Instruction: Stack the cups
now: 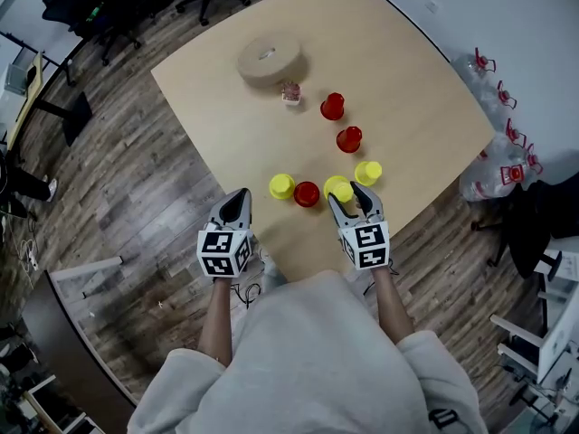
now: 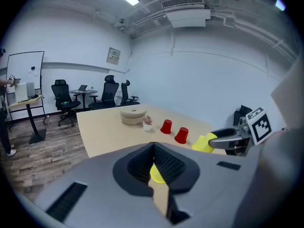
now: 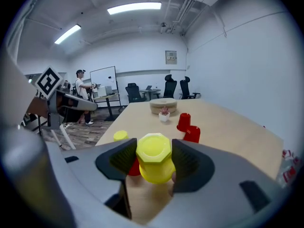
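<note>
My right gripper [image 1: 348,194] is shut on an upside-down yellow cup [image 3: 154,163], lifted off the table's near edge. My left gripper [image 1: 239,197] hovers at the table's near left edge, its jaws [image 2: 153,146] shut and empty. Upside-down on the table [image 1: 217,107] stand a yellow cup [image 1: 281,185], a red cup [image 1: 307,193] beside it, another yellow cup [image 1: 368,172], and two red cups [image 1: 348,139] [image 1: 332,106] farther back. The left gripper view shows the held yellow cup [image 2: 204,143] at right.
A round tan box [image 1: 270,59] and a small plant pot [image 1: 290,92] sit at the table's far side. A bag of plastic bottles [image 1: 502,165] lies on the floor at right. Office chairs [image 1: 81,7] stand beyond the table. A person [image 3: 80,84] stands at a far whiteboard.
</note>
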Motion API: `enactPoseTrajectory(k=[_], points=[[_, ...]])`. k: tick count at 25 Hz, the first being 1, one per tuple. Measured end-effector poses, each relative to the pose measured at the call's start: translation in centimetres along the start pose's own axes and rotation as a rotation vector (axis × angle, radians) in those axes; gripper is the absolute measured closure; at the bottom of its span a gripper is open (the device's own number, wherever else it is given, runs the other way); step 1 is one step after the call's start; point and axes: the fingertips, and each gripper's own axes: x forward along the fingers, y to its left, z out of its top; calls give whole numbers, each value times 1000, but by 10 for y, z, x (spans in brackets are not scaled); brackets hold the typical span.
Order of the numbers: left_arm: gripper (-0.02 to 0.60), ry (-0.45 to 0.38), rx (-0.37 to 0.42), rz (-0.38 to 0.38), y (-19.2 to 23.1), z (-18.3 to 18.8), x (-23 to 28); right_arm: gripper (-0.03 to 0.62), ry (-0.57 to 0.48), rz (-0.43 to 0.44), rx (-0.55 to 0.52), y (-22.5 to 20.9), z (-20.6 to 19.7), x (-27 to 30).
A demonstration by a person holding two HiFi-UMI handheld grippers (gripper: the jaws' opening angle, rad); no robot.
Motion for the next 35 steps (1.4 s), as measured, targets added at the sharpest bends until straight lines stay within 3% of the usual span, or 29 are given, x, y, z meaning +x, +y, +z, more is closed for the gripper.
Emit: enactPoseTrajectory(k=[5, 13, 21, 23, 26, 35], points=[[571, 5, 11, -16, -8, -1, 2, 359, 121, 8, 25, 0, -50, 15], [571, 11, 3, 1, -2, -4, -3, 359, 185, 32, 46, 7, -75, 30], [571, 10, 2, 0, 1, -3, -2, 356, 148, 22, 72, 8, -73, 32], [571, 8, 4, -3, 0, -2, -2, 281, 112, 32, 92, 9, -64, 28], [571, 6, 7, -6, 2, -1, -1, 258, 44, 42, 103, 8, -41, 16], [571, 5, 18, -29, -4, 4, 7, 269, -105, -135, 91, -60, 18, -8]])
